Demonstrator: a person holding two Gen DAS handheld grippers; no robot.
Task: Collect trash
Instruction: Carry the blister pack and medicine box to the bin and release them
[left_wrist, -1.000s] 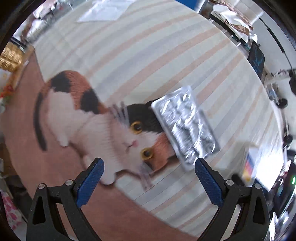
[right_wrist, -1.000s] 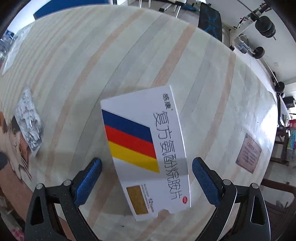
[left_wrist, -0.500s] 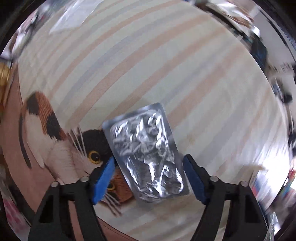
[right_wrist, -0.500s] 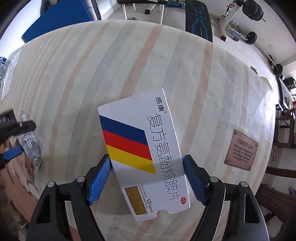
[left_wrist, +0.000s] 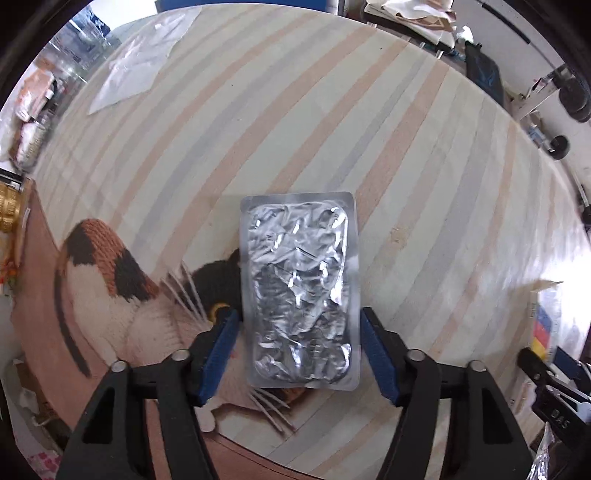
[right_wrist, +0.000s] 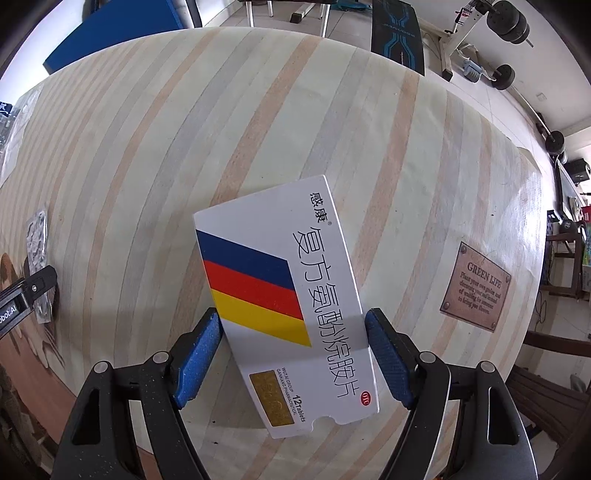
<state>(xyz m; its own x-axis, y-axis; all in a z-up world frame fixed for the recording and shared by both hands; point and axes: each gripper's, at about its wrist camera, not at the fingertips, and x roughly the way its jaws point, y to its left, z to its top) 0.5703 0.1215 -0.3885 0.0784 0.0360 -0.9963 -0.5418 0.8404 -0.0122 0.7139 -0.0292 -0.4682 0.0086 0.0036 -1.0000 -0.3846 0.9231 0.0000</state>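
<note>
Item: grasp step, both hands. Left gripper, jaws apart, straddles foil blister pack at lower centre. Right gripper, jaws apart, brackets medicine box likewise. Next: squeeze, lift.

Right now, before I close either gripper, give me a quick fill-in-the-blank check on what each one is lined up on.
1. Between the left gripper's fingers lies a silver foil ____ pack.
2. The right gripper straddles a white medicine ____.
3. Its stripes are blue, red and ____.
4. The pack partly covers a printed ____ on the tablecloth.

Missing words: blister; box; yellow; cat
</note>
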